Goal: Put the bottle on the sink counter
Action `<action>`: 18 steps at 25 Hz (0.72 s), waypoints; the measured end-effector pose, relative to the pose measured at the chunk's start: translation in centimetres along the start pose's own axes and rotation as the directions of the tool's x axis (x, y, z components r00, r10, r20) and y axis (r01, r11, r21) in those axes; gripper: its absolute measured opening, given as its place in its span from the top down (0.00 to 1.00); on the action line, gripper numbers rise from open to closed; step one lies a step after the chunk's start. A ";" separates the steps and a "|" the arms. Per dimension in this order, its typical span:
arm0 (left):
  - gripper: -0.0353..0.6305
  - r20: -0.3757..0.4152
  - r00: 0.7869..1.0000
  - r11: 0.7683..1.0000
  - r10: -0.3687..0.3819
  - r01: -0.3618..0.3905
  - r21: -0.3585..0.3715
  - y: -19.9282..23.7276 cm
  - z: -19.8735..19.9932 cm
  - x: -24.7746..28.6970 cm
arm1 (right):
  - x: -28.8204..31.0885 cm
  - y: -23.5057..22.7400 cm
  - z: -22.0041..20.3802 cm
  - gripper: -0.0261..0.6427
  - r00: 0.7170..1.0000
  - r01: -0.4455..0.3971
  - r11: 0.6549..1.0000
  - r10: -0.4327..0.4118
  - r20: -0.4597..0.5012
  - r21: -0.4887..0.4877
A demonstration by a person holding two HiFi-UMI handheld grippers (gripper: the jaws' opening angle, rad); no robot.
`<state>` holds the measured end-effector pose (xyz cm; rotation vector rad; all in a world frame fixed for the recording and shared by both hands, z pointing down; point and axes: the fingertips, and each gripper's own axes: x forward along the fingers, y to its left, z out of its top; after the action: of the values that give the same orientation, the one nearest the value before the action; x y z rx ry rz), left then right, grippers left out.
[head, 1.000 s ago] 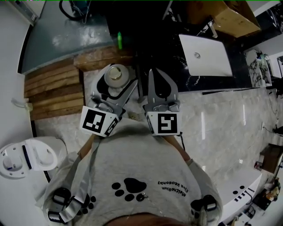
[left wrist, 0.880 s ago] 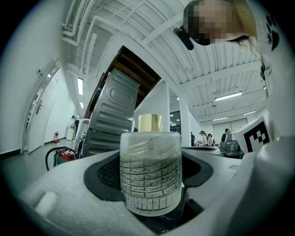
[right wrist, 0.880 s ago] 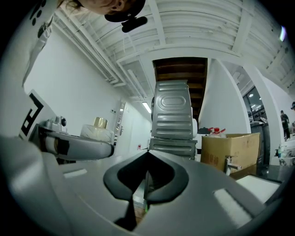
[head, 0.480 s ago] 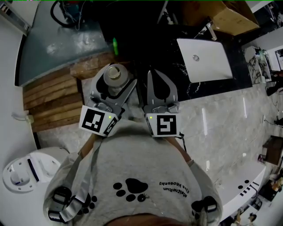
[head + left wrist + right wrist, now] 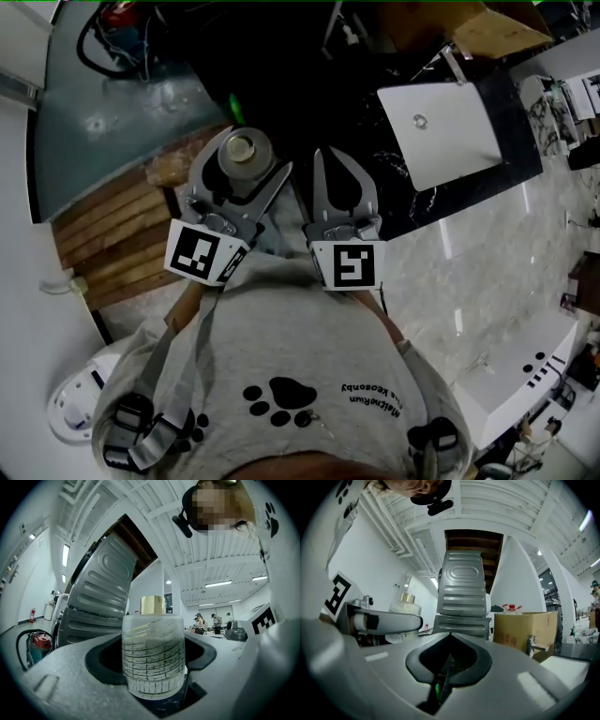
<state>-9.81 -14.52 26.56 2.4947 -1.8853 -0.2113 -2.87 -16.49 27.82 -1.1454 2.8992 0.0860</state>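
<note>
Ahead and to the right, the black marble sink counter (image 5: 417, 202) offers only narrow bare strips, since the white rectangular basin (image 5: 441, 136) fills most of its top. A chrome faucet (image 5: 452, 64) and a brown cardboard box (image 5: 492, 28) block the basin's far edge. Straight ahead rises a grey ribbed metal panel (image 5: 464, 590). The pale marble floor (image 5: 469, 281) on the right gives passage, while slatted wooden boards (image 5: 103, 234) and a white toilet (image 5: 80, 408) take up the left.

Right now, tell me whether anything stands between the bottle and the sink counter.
Nothing fixed visibly does. The bottle sits clamped in the left gripper; the only thing on its sink counter side is the right gripper, jaws together and empty, held beside it.
</note>
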 end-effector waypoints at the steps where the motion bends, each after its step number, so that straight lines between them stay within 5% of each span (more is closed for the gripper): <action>1: 0.43 -0.002 1.000 1.000 -0.012 0.012 0.000 0.7 -0.1 0.6 | 0.7 -0.1 -0.2 0.96 1.000 0.012 1.000 -0.012 -0.006 0.001; 9: 0.43 -0.010 0.990 0.990 -0.142 0.142 -0.016 5.3 -1.0 4.2 | 5.2 -1.8 -2.0 0.96 0.989 0.142 0.989 -0.143 -0.032 -0.028; 18: 0.43 -0.007 0.959 0.958 -0.282 0.281 -0.054 7.8 -2.5 6.8 | 5.5 -3.6 -3.5 0.96 0.943 0.316 0.944 -0.323 -0.074 -0.098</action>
<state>-15.16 -23.36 29.02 2.7110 -1.4900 -0.2402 -4.42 -23.03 30.92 -1.6591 2.7592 0.1563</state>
